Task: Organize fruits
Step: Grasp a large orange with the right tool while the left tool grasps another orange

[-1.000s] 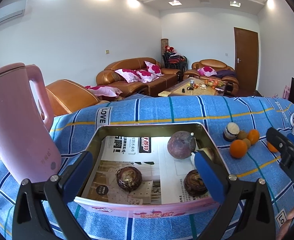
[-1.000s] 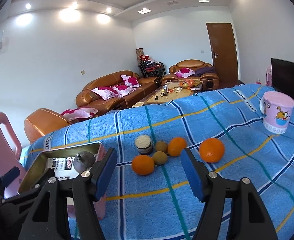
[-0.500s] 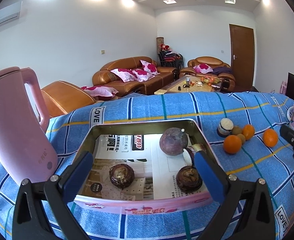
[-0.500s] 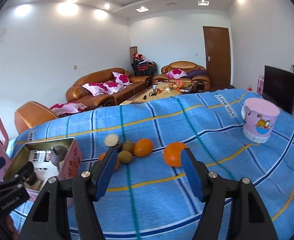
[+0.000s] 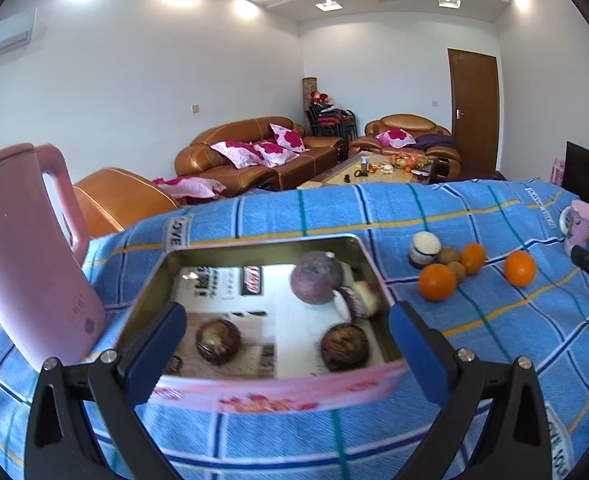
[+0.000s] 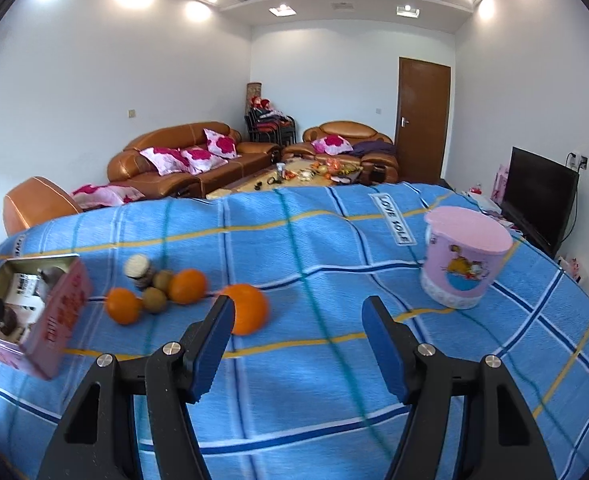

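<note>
Three round orange citrus fruits (image 6: pixel 122 305) (image 6: pixel 187 286) (image 6: pixel 249 314) and two small brown-green kiwis (image 6: pixel 154 299) (image 6: pixel 162 280) lie on the blue checked cloth (image 6: pixel 334 380). One dark halved fruit with a pale cut face (image 6: pixel 137 270) stands among them. One pink rectangular tin (image 5: pixel 278 394) holds four dark purple-brown fruits (image 5: pixel 316 282) (image 5: pixel 218 342) (image 5: pixel 344 347) (image 5: pixel 360 299). One pink lidded cup (image 6: pixel 464 262) and one pink kettle (image 5: pixel 26 264) stand on the cloth.

White walls, recessed ceiling lights (image 6: pixel 200 10), brown leather sofas (image 6: pixel 190 162), a wooden door (image 6: pixel 424 120) and television (image 6: pixel 542 196).

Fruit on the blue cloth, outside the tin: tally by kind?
Oranges: 3
Small brown round fruits: 2
Dark fruit with a white cut top: 1
Total: 6
</note>
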A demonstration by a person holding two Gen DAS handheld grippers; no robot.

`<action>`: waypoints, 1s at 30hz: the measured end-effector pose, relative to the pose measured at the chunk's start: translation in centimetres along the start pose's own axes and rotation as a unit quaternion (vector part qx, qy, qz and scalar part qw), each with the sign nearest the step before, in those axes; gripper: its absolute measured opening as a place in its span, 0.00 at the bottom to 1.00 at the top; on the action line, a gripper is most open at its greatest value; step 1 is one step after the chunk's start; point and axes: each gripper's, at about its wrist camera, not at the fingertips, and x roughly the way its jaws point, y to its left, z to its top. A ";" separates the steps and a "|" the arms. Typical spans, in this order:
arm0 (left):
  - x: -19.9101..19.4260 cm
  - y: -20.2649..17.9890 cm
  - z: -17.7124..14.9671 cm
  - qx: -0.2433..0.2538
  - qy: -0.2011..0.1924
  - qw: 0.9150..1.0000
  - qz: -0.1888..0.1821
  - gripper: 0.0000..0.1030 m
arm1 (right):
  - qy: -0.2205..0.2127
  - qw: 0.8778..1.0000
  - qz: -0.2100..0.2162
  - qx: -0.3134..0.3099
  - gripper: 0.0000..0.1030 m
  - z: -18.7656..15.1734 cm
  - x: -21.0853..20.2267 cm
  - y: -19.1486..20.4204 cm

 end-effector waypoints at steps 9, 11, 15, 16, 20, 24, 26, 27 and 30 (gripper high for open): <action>0.1 -4.7 -0.6 0.033 0.045 0.997 -0.052 1.00 | 0.095 0.992 0.082 -0.001 0.66 0.7 5.1 0.4; 0.3 -5.3 -0.3 0.035 0.049 0.997 -0.052 1.00 | 0.114 0.989 0.093 -0.015 0.66 1.0 6.6 1.7; 1.2 -5.9 1.3 0.032 0.054 0.996 -0.069 1.00 | 0.139 0.982 0.126 0.004 0.66 1.4 9.0 2.7; 1.5 -6.1 1.7 0.032 0.056 0.995 -0.072 1.00 | 0.144 0.981 0.133 0.004 0.66 1.4 9.4 3.0; 3.5 -7.1 3.2 0.040 0.067 0.993 -0.086 0.98 | 0.170 0.972 0.165 0.008 0.66 1.0 10.4 3.2; 4.9 -9.0 3.7 0.062 0.071 0.991 -0.091 0.96 | 0.174 0.971 0.166 -0.016 0.63 0.7 10.3 3.6; 5.6 -10.1 3.8 0.078 0.074 0.990 -0.091 0.96 | 0.173 0.970 0.168 -0.028 0.52 0.6 10.2 3.9; 6.0 -10.5 3.8 0.084 0.075 0.990 -0.090 0.95 | 0.173 0.970 0.168 -0.030 0.50 0.6 10.2 4.0; 7.0 -11.7 3.8 0.097 0.090 0.987 -0.090 0.87 | 0.174 0.969 0.173 -0.029 0.47 0.6 10.3 3.7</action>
